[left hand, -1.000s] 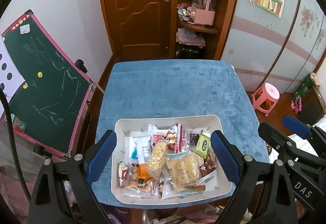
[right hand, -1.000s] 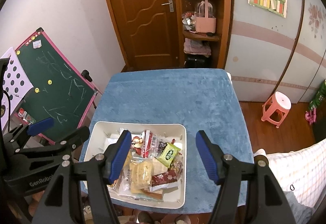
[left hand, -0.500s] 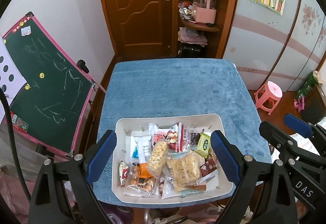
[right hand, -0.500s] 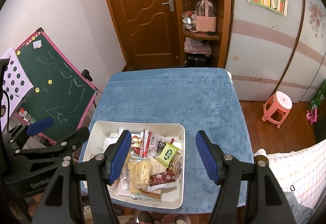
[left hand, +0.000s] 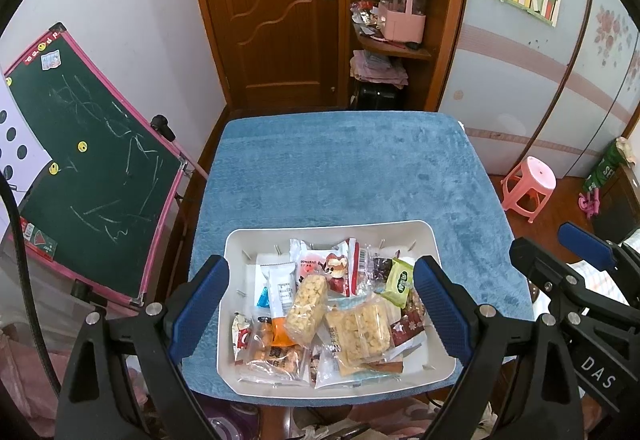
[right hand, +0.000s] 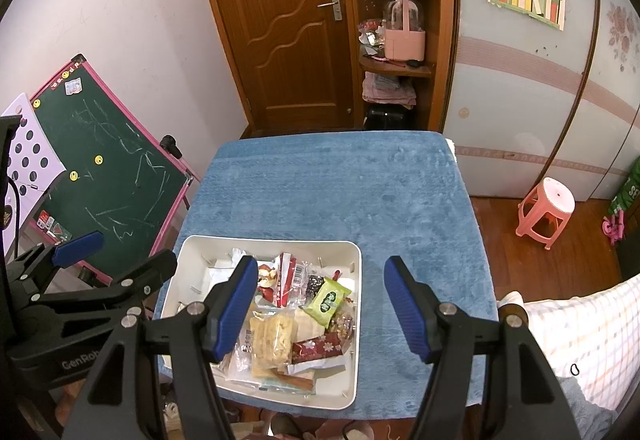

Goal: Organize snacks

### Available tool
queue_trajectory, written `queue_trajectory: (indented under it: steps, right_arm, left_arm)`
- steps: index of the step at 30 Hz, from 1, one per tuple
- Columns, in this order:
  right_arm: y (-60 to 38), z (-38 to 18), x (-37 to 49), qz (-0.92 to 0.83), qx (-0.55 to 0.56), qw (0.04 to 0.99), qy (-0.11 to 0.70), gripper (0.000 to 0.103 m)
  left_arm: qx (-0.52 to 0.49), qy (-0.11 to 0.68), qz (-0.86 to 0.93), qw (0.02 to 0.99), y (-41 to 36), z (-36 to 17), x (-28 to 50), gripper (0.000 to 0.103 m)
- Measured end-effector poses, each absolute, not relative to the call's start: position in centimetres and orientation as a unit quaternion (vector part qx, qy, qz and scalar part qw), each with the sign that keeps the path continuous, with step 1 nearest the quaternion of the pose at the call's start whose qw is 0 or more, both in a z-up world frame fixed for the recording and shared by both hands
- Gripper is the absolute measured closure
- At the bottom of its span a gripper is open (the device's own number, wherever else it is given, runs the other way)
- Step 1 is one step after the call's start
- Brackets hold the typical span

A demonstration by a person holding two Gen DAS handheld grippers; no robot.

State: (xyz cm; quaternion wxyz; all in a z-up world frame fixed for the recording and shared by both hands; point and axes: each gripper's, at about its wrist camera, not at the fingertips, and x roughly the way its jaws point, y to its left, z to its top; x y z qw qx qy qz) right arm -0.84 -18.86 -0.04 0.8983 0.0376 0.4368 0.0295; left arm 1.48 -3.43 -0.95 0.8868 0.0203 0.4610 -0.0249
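Note:
A white tray [left hand: 430, 236] full of wrapped snacks sits at the near edge of a blue-covered table [left hand: 340, 168]; it also shows in the right wrist view [right hand: 358, 324]. Among the snacks are a green packet [left hand: 398, 282] [right hand: 326, 300], puffed-grain bars [left hand: 308, 302] [right hand: 272, 340] and a red-and-white packet [left hand: 332, 266]. My left gripper [left hand: 320, 314] is open and empty, hovering above the tray with its pads either side of it. My right gripper [right hand: 320, 314] is open and empty above the tray's right part.
A green chalkboard easel [left hand: 80, 168] stands close to the table's left. A pink stool [left hand: 528, 192] is on the floor to the right. A wooden door [left hand: 272, 12] and a corner shelf [left hand: 396, 8] lie beyond the table's far edge.
Both grippers have shifted only slightly above the tray; they remain open and empty. The snacks have not moved.

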Motion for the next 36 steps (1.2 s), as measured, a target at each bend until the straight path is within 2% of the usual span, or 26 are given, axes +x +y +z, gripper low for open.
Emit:
queue_trajectory:
  steps: [36]
  right_arm:
    - [-18.69,-0.58,-0.93,0.032,0.04,0.896,0.441,0.037]
  left_arm:
    - [0.02,0.471,-0.016,0.882,-3.33,-1.59,0.94,0.01]
